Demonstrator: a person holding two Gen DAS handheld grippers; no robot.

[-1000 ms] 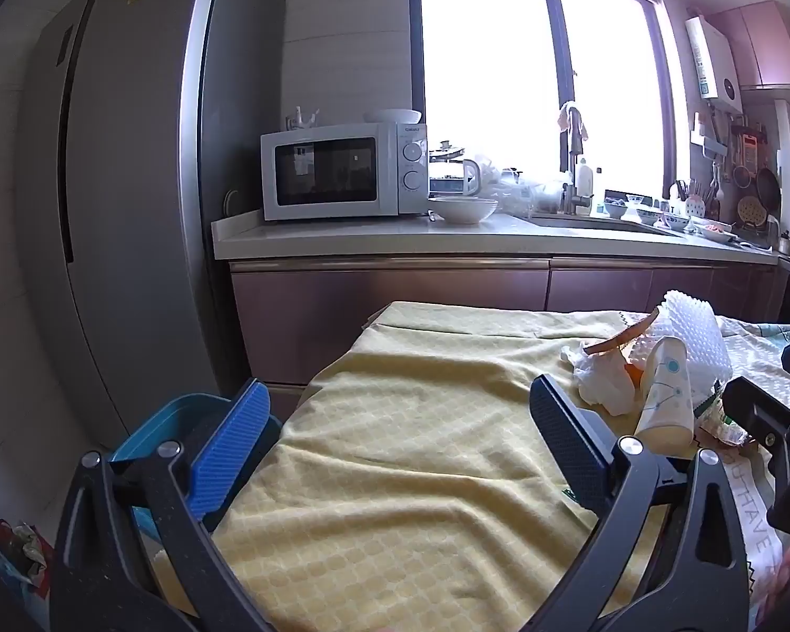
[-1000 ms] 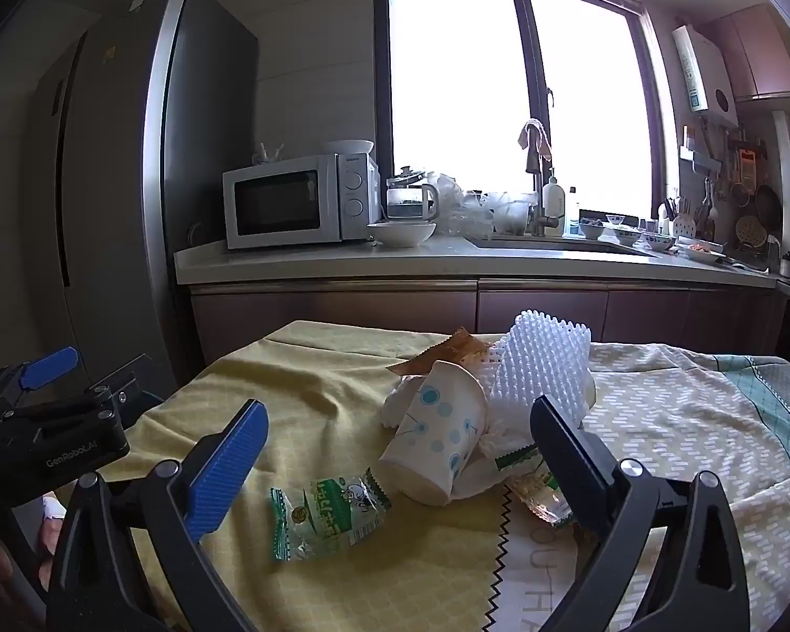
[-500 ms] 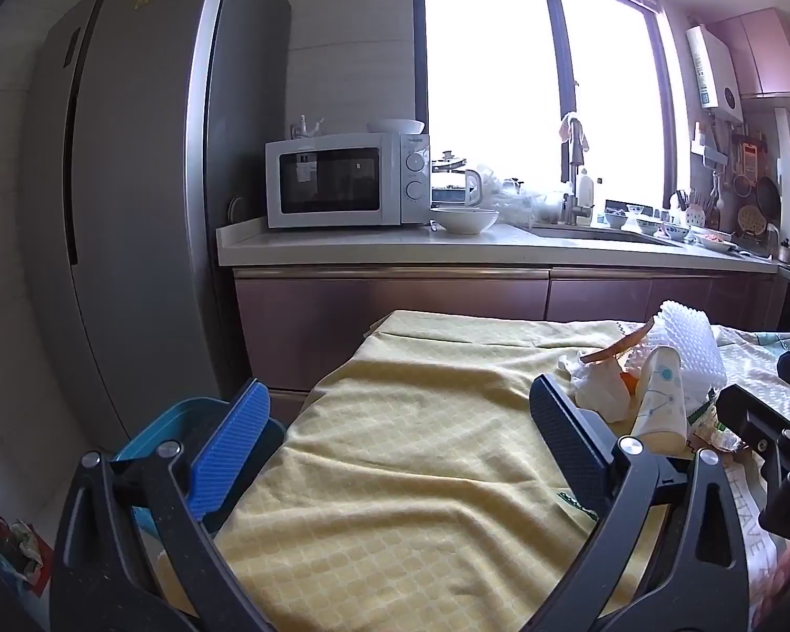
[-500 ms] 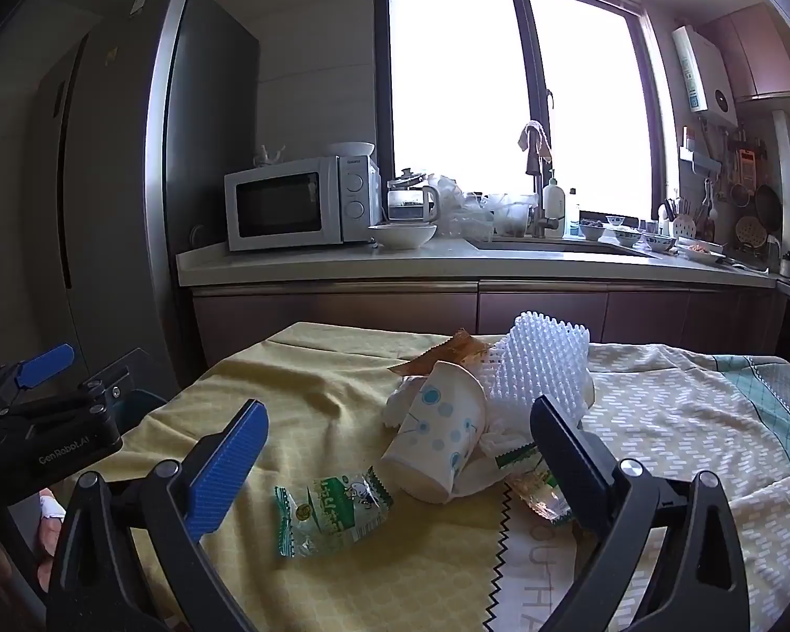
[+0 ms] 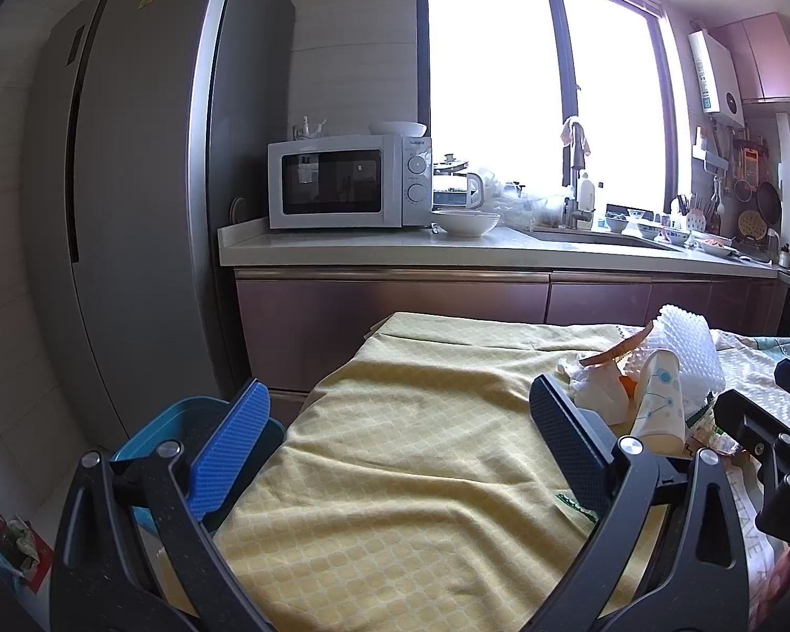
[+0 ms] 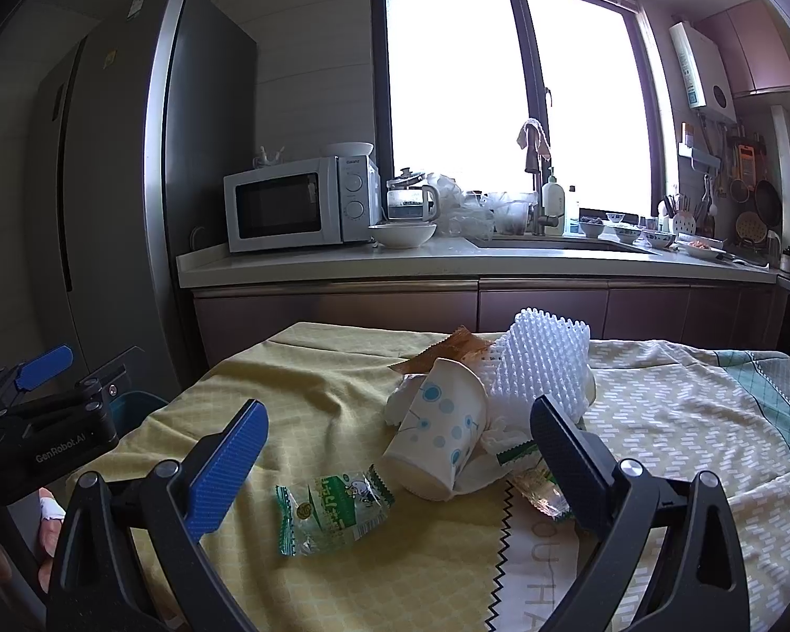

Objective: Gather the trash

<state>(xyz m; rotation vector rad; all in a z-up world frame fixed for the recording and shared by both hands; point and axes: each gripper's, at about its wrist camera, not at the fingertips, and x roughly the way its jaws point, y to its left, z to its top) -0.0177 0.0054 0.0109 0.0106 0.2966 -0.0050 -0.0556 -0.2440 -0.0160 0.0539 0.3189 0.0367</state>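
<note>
Green wrapper [image 6: 334, 508] shows only rightward; blue bin [image 5: 184, 421] only leftward.

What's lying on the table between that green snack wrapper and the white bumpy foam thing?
In the right wrist view, a tipped-over paper cup with blue dots lies between the green wrapper and the foam net, with crumpled white tissue beside it.

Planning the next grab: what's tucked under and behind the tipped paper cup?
Under the paper cup lies crumpled white tissue; behind it, a brown wrapper and white foam netting. Anything deeper in the pile is covered.
</note>
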